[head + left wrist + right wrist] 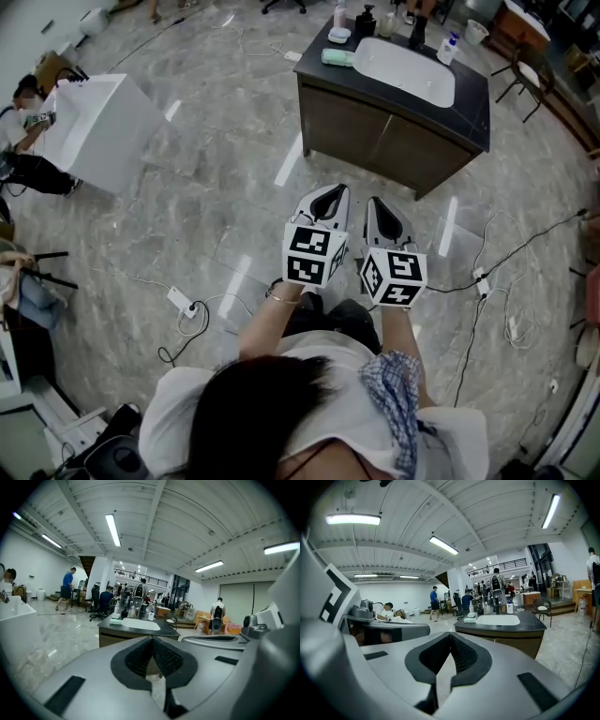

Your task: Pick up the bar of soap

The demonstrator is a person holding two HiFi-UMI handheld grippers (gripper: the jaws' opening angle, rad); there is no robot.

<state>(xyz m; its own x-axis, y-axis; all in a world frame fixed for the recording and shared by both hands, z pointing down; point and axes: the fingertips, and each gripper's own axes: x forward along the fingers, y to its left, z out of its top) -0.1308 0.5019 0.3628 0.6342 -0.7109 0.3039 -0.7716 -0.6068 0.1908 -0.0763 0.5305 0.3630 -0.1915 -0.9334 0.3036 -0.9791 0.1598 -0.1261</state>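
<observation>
The 2 grippers, left and right, hang side by side with jaws closed on nothing. The pale green bar of soap lies on the vanity counter beside the sink, well apart from them.

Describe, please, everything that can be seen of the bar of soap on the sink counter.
The bar of soap is a pale green, oblong block with rounded corners. In the head view it lies flat near the left end of the dark counter top, close beside the white basin, with bottles behind it. It is too small to tell whether a dish is under it. Nothing else touches it.
</observation>
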